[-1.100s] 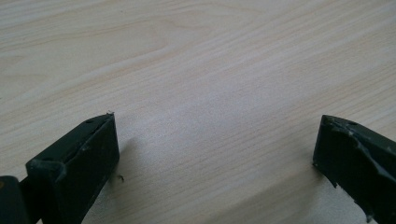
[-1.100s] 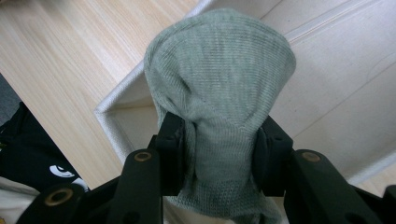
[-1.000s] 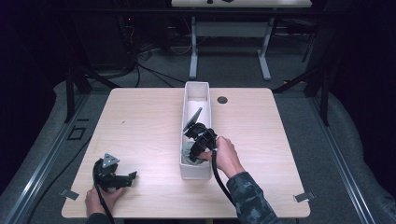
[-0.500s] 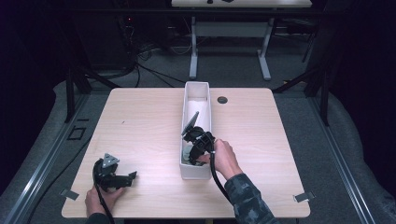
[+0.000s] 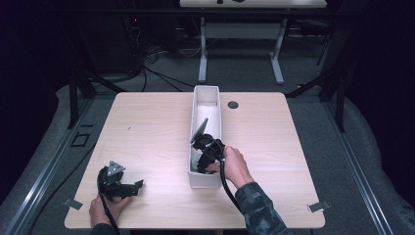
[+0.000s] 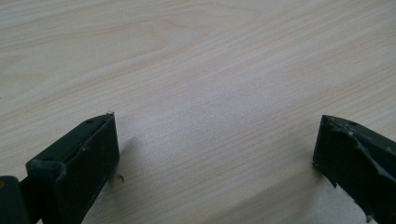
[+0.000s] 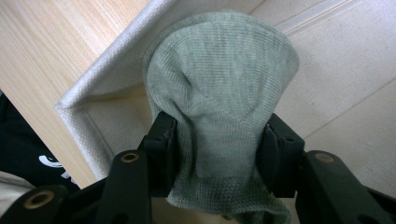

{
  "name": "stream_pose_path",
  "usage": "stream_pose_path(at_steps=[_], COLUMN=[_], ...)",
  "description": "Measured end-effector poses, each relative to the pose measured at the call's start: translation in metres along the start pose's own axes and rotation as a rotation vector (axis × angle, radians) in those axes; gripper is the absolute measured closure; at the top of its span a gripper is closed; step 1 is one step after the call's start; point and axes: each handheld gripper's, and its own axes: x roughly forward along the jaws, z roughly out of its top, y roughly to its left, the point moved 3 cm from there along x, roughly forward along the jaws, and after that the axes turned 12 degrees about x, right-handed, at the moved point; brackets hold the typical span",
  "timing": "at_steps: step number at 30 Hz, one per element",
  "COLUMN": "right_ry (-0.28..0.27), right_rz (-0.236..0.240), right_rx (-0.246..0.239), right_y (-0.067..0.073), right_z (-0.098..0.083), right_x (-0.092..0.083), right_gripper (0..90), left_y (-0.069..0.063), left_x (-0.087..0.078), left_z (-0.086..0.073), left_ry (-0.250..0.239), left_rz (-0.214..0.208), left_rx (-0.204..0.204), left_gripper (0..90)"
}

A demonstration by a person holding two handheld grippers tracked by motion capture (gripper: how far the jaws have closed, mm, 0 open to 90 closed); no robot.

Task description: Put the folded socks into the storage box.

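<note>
The right gripper [image 7: 217, 140] is inside the near end of the white fabric bin [image 7: 100, 88], and a grey-green sock [image 7: 222, 88] sits between its two jaws, bulging out beyond their tips. The jaws have just been opening, yet both pads touch the sides of the sock. The left gripper [image 6: 215, 144] rests on the wooden table [image 6: 224, 60], jaws wide apart with nothing between them.
</note>
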Motion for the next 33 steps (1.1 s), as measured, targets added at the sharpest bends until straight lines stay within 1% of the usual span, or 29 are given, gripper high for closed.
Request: stream_pose_path(at_steps=[6, 8, 9, 11, 13, 15, 16, 18, 20, 23, 24, 25, 26, 27, 28, 30, 32, 33], right_ry=[0.001, 0.001, -0.001, -0.006, -0.007, -0.014, -0.018, -0.026, -0.024, -0.025, -0.023, -0.015, -0.015, -0.013, -0.010, 0.004, 0.009, 0.012], right_rz=[0.001, -0.009, -0.006, 0.002, -0.003, 0.016, 0.016, 0.020, 0.032, 0.038, 0.026, 0.028, 0.014, 0.016, 0.008, 0.008, 0.009, 0.007], right_rx=[-0.007, -0.009, 0.001, -0.001, 0.007, 0.012, 0.004, 0.007, -0.001, -0.009, -0.007, -0.012, -0.016, -0.018, -0.019, -0.009, -0.004, -0.014], right_y=[0.000, 0.000, 0.000, -0.002, -0.003, -0.003, -0.004, -0.004, -0.005, -0.004, -0.003, -0.003, -0.003, -0.004, -0.004, -0.005, -0.005, -0.005], right_z=[-0.001, -0.001, -0.001, -0.002, -0.003, -0.003, -0.004, -0.005, -0.005, -0.006, -0.006, -0.007, -0.007, -0.008, -0.008, -0.008, -0.009, -0.009], right_x=[-0.002, -0.003, -0.004, -0.005, -0.007, -0.009, -0.010, -0.012, -0.013, -0.014, -0.013, -0.013, -0.012, -0.011, -0.010, -0.006, -0.003, -0.002], right_gripper=[46.0, 42.8, 41.9, 41.4, 41.0, 41.8, 42.8, 47.0, 52.3, 62.3, 65.8, 68.1, 70.7, 72.6, 73.8, 75.7, 75.6, 74.5], left_y=[0.000, 0.000, 0.000, 0.000, 0.000, 0.000, 0.000, 0.000, 0.000, 0.000, 0.000, 0.000, 0.001, 0.001, 0.001, 0.001, 0.001, 0.001], left_x=[0.000, 0.000, 0.000, 0.000, 0.000, 0.000, 0.000, 0.000, 0.000, 0.000, 0.000, 0.000, 0.000, 0.000, 0.000, 0.000, 0.000, 0.000], left_z=[0.000, 0.000, 0.000, 0.000, 0.000, 0.000, 0.000, 0.000, 0.000, 0.000, 0.000, 0.000, 0.000, 0.000, 0.000, 0.000, 0.000, 0.000], left_ry=[0.000, 0.000, 0.000, 0.000, 0.000, 0.000, 0.000, 0.000, 0.000, 0.000, 0.000, 0.001, 0.000, 0.001, 0.000, 0.000, 0.000, 0.000], left_rz=[0.000, 0.000, 0.000, 0.000, 0.000, 0.000, 0.000, 0.001, 0.000, 0.001, 0.001, 0.000, -0.001, -0.002, -0.001, -0.001, 0.000, -0.001], left_rx=[0.000, 0.000, 0.000, 0.000, 0.000, 0.000, 0.000, 0.000, 0.000, 0.000, 0.000, 0.000, 0.002, 0.002, 0.002, 0.001, 0.001, 0.002], left_gripper=[0.2, 0.2, 0.2, 0.2, 0.2, 0.2, 0.2, 0.2, 0.2, 0.2, 0.2, 0.3, 0.5, 0.6, 0.6, 0.6, 0.6, 0.6])
